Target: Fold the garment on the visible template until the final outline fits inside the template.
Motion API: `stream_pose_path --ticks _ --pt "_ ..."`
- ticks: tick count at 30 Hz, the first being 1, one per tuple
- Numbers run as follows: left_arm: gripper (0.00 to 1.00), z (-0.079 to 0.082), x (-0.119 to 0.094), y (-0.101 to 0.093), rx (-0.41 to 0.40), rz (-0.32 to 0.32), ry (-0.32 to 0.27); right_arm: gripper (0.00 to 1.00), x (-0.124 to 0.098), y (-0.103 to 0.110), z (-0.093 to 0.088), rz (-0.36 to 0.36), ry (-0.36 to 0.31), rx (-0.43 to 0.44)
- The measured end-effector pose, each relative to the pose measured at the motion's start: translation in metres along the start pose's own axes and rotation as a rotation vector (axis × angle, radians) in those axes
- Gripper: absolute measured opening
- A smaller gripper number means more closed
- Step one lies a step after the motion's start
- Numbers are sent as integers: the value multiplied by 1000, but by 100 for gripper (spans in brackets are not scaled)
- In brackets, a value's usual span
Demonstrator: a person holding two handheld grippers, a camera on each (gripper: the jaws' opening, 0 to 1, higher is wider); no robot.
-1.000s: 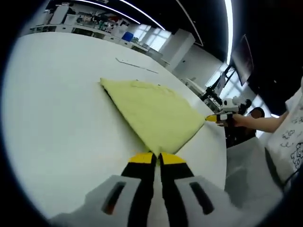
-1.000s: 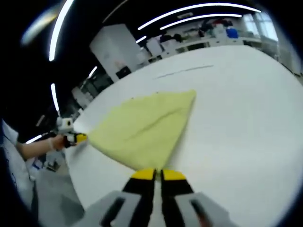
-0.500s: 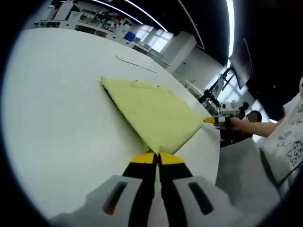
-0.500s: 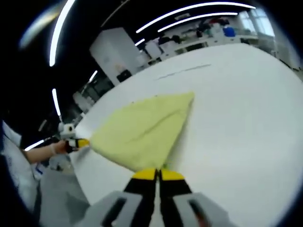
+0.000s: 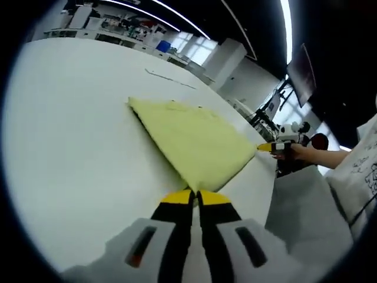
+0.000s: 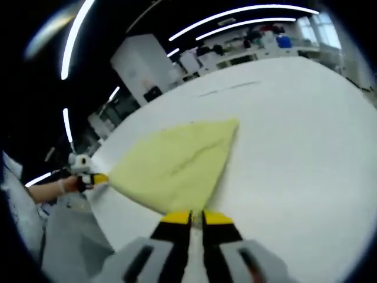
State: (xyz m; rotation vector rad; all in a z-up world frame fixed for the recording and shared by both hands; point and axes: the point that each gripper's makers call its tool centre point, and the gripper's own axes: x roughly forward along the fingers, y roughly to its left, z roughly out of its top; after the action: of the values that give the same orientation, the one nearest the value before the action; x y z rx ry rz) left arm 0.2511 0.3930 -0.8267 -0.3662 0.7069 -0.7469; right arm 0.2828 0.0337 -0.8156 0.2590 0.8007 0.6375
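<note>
Just ahead of the left gripper [image 5: 197,197], a folded pale yellow garment [image 5: 191,138] lies flat on a wide white surface [image 5: 70,153]. Its nearest corner sits right at the yellow finger tips, which are pressed together; whether they pinch the cloth edge or merely touch it cannot be told. From these fingers the garment's long axis runs away and slightly left, ending in a far point.

In the right gripper view, the right gripper [image 6: 197,217] meets the garment [image 6: 174,162] at another near corner. Its fingers show a thin dark slit between them and look closed or nearly so, and a grip on the fabric cannot be confirmed. The cloth stretches away from them toward a far tip.

Each gripper also appears in the other's view, held in a hand at a side corner of the cloth (so the two stand at neighbouring corners, equally close to it). A faint thin line [image 5: 171,79] on the surface lies beyond the garment, perhaps a template mark. No containers are visible. The next fold likely carries these near corners toward the far end.
</note>
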Motion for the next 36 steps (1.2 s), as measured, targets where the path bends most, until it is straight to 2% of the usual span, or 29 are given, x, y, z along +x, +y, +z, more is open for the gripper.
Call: stream_pose_path --ticks 2,4,5,6,7,8,9,11,13,15,16,18,21,23,25,30,31,32,34,35,36 --pt "10 3 -4 -3 6 13 -16 19 -6 3 7 -18 -38 -36" --pt "26 9 -8 -8 56 41 -44 38 -10 7 12 -39 -76 -55" --pt "41 12 -10 -10 87 72 -57 49 -11 10 15 -58 -106 -54" --pt "55 18 -11 -15 125 116 -83 65 -13 14 16 -79 -131 -70" --pt "69 23 -12 -20 166 144 -109 77 -13 17 13 -96 -127 -75" --pt "87 26 -14 -22 212 191 -125 87 -13 16 11 -141 -130 -114" --pt "98 29 -15 -25 237 215 -133 94 -13 16 11 -175 -137 -136" --pt "92 37 -18 -39 283 231 -157 99 -12 28 6 -177 -119 -177" --pt "97 52 -21 -53 267 249 -246 99 -14 39 3 -177 -79 -281" --pt "98 47 -24 -60 270 240 -232 99 -18 44 0 -215 -58 -331" --pt "98 46 -25 -64 274 242 -229 99 -20 51 3 -207 -83 -342" --pt "99 35 -28 -63 308 263 -187 99 -24 50 7 -211 -108 -338" --pt "99 28 -31 -65 277 279 -196 99 -26 41 6 -234 -120 -331" --pt "99 24 -31 -66 265 276 -204 99 -28 39 7 -232 -140 -280" --pt "99 22 -28 -69 266 280 -204 99 -30 39 11 -230 -174 -274" --pt "97 20 -23 -75 251 295 -243 99 -30 36 14 -243 -184 -275" --pt "96 18 -21 -76 254 295 -222 99 -31 34 14 -249 -185 -275" --pt "96 15 -26 -68 332 345 -143 99 -31 33 14 -251 -187 -271" --pt "97 21 -21 -70 453 333 -161 99 -30 32 14 -250 -185 -257" --pt "96 19 -18 -71 446 315 -166 99 -30 30 14 -248 -184 -256" --pt "96 5 -16 -64 377 309 -110 99 -28 28 12 -244 -167 -252"
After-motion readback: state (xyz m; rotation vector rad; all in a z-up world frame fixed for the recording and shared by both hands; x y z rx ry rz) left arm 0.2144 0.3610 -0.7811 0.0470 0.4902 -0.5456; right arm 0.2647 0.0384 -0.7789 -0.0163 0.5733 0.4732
